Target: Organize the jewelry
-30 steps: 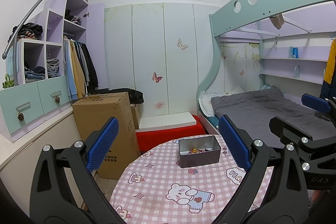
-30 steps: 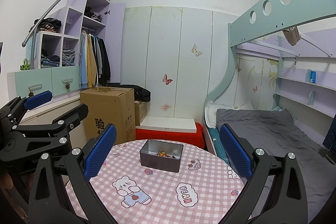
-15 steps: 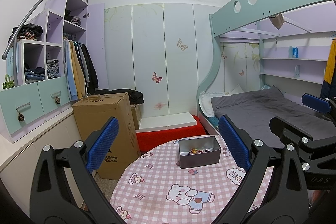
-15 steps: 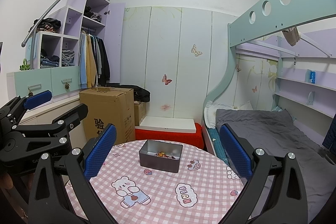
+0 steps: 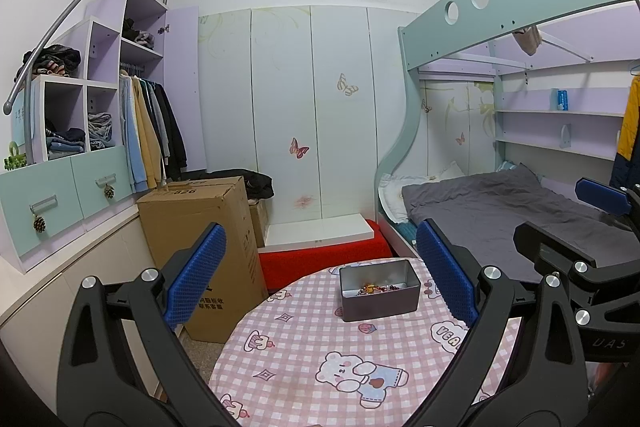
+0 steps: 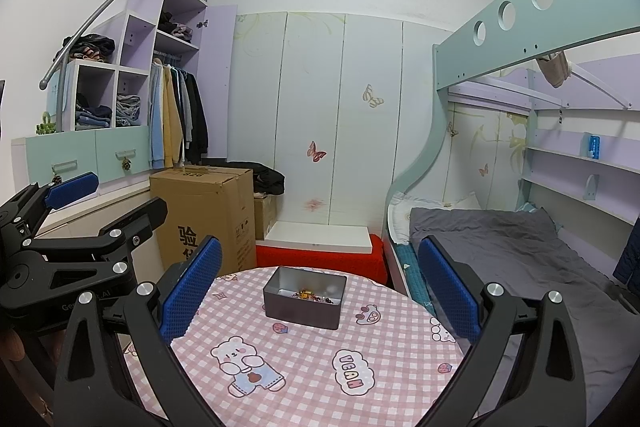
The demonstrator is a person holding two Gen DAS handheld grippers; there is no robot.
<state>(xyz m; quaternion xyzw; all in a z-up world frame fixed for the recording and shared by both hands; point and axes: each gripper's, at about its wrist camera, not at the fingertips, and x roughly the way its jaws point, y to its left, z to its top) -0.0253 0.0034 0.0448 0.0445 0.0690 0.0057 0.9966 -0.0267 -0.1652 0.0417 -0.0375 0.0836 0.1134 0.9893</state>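
Note:
A grey metal tin stands near the far edge of a round table with a pink checked cloth. Small jewelry pieces lie inside it; they also show in the right wrist view, in the tin. My left gripper is open and empty, held above the table's near side. My right gripper is open and empty, also short of the tin. Each gripper appears at the edge of the other's view.
A tall cardboard box stands left of the table. A red step with a white board lies behind it. A bunk bed with grey bedding is at the right. A wardrobe with shelves lines the left wall.

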